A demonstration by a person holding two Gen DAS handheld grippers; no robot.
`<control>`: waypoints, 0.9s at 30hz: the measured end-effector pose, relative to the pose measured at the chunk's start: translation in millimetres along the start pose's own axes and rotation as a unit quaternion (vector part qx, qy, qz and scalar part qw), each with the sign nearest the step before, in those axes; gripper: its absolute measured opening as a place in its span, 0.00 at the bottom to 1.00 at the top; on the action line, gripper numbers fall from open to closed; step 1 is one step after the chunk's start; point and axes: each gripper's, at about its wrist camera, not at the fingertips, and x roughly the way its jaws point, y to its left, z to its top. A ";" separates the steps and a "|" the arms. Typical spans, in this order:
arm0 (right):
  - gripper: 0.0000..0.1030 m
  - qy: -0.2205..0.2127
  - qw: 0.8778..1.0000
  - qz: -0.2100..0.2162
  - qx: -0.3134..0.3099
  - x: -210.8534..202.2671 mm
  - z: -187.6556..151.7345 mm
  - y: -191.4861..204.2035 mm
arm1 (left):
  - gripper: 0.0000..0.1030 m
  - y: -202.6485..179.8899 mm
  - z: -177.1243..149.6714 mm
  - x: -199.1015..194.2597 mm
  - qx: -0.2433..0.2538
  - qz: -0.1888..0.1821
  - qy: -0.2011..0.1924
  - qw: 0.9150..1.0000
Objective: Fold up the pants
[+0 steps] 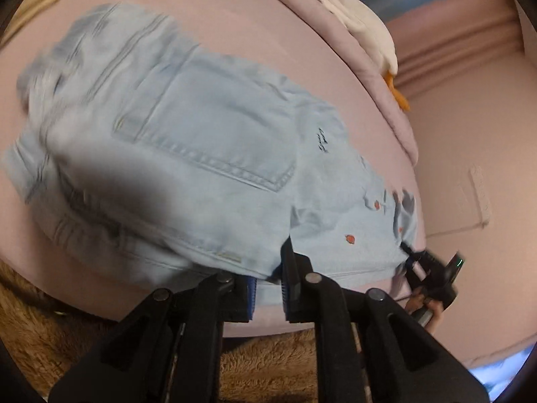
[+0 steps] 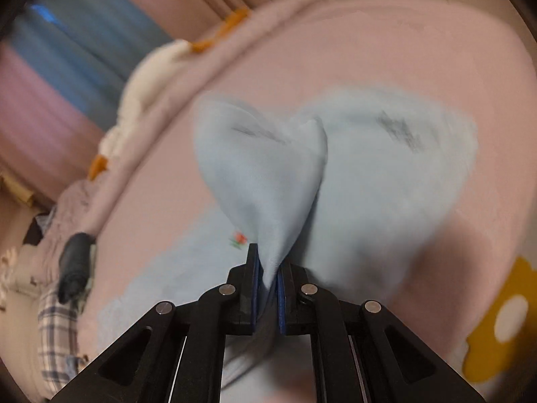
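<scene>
Light blue denim pants (image 1: pixel 201 141) lie on the pink bed (image 1: pixel 268 16), back pocket up, with small orange embroidered marks near the right edge. My left gripper (image 1: pixel 268 277) is at the pants' near hem. Its jaws stand narrow, with the hem's edge pinched between the tips. My right gripper (image 1: pixel 411 255) shows at the pants' right corner, with a hand behind it. In the right wrist view, that right gripper (image 2: pixel 266 270) is shut on a raised fold of the pants (image 2: pixel 268 184). The rest of the fabric is blurred beyond it.
A white plush goose (image 1: pixel 355 23) with orange feet lies on a rolled pink blanket (image 2: pixel 268 33) along the far side. A brown fluffy rug (image 1: pixel 268 362) lies below the bed edge. A yellow flower cushion (image 2: pixel 503 319), a dark bundle (image 2: pixel 75 265) and plaid cloth (image 2: pixel 57 329) sit at the sides.
</scene>
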 end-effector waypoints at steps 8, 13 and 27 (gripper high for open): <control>0.24 0.015 1.000 0.026 -0.009 5.5 18.4 8.1 | 0.49 13.1 21.0 -29.0 -0.024 0.040 -0.078 0.996; 0.40 0.023 0.999 0.049 -0.006 16.4 41.5 10.9 | 0.46 39.1 40.0 -47.2 -0.047 0.056 -0.124 0.990; 0.10 -0.093 0.988 0.101 -0.065 -59.5 74.9 25.0 | 0.12 42.8 44.2 -69.8 0.000 0.076 -0.118 0.990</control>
